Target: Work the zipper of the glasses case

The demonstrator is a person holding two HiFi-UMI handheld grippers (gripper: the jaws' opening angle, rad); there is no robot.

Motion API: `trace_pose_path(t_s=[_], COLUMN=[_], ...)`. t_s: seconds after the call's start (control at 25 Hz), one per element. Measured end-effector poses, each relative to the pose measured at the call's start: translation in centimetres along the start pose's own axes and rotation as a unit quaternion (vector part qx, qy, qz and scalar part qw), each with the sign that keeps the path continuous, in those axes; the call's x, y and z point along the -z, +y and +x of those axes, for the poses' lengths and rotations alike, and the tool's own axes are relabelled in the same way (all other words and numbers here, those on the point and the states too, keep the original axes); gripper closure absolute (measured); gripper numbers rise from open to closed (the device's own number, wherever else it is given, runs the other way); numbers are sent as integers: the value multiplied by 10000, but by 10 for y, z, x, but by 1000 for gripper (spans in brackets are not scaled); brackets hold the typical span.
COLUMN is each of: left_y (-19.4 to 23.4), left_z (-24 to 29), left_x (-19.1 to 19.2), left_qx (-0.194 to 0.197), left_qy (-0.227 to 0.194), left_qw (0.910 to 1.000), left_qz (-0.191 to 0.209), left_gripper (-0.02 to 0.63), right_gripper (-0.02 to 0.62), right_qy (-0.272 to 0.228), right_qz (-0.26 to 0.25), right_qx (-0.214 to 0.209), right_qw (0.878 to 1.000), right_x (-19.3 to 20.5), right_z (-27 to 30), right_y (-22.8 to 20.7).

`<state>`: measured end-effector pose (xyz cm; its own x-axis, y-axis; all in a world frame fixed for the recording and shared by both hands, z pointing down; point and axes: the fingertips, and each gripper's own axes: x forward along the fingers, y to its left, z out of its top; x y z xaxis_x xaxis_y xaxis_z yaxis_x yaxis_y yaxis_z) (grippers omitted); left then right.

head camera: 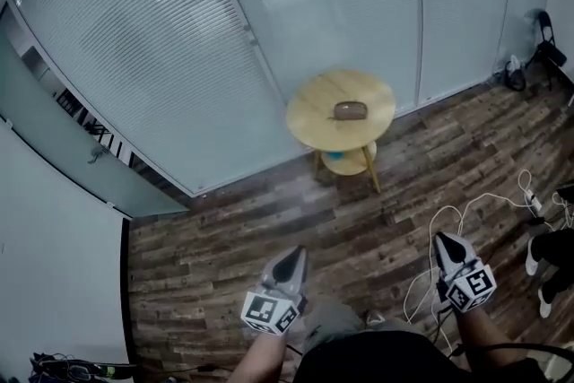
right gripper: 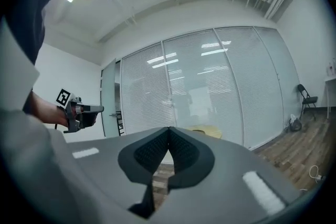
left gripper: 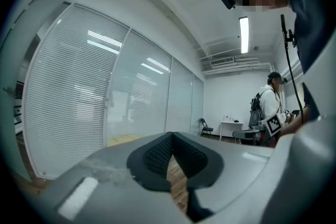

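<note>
I hold both hand-held grippers low in front of me, well apart from the table and pointing toward it. My left hand-held gripper (head camera: 296,257) is closed: in the left gripper view its two black ribbed pads meet at the tips, with nothing between them and only a sliver of wooden floor (head camera: 224,238) showing in the gap below. My right hand-held gripper (head camera: 447,245) is closed in the same way, pads together at the tips and empty.

The glasses case (head camera: 350,110) is a small dark brown case. It lies flat near the middle of a round light-wood table (head camera: 314,117), which stands close to a glass wall with white blinds (head camera: 179,40). I cannot make out its zipper from here. A lower shelf (head camera: 352,162) under the tabletop carries something blue.

White cables (head camera: 448,224) trail over the floor on my right. In the left gripper view another person with a backpack (left gripper: 269,105) stands off to the side.
</note>
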<state>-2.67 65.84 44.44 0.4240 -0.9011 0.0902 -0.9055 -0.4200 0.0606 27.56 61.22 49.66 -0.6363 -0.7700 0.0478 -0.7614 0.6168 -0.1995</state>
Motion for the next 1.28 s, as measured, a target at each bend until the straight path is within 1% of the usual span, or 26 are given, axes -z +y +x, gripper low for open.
trace_pose_path(t_s=[0.12, 0.2, 0.32, 0.4, 0.52, 0.6, 0.68, 0.76, 0.88, 1.0, 1.12, 1.2, 1.28], left_y=[18, 32, 64, 93, 137, 157, 178, 204, 240, 251, 251, 261, 276], left_z=[34, 60, 97, 123, 167, 194, 219, 242, 276, 304, 318, 329, 343], left_x=[4, 2, -1, -4, -14, -23, -27, -31, -38, -38, -34, -30, -27], left_qx=[71, 121, 194, 232, 268, 411, 628, 746, 757, 985, 1237, 1197, 1050], left_qy=[73, 70, 19, -41, -138, -198, -237, -304, -441, -432, -374, -323, -258], left_qw=[9999, 9999, 9998, 9997, 9993, 9986, 9976, 9966, 9954, 9931, 9909, 9916, 9933], left_qz=[-70, -24, 5, -57, -241, -278, -175, -188, -390, -472, -382, -358, -416], left_gripper=[609, 609, 607, 609, 607, 609, 607, 608, 609, 609, 607, 609, 609], right_gripper=[589, 589, 589, 589, 589, 589, 589, 589, 589, 589, 589, 589, 589], right_qy=[99, 218, 357, 353, 341, 356, 346, 321, 311, 293, 333, 411, 488], right_qz=[132, 228, 232, 186, 31, -108, -184, -145, -84, -82, -121, -53, -3], right_qx=[134, 245, 493, 604, 630, 646, 687, 725, 829, 851, 890, 917, 884], right_qw=[9998, 9992, 9979, 9974, 9974, 9972, 9969, 9967, 9960, 9959, 9954, 9949, 9949], right_x=[8, 17, 23, 14, -6, -12, -16, -20, -27, -32, -29, -20, -14], right_z=[20, 33, 59, 88, 141, 175, 209, 243, 287, 321, 335, 346, 362], right_y=[-22, -42, -69, -80, -90, -95, -98, -100, -107, -114, -122, -133, -146])
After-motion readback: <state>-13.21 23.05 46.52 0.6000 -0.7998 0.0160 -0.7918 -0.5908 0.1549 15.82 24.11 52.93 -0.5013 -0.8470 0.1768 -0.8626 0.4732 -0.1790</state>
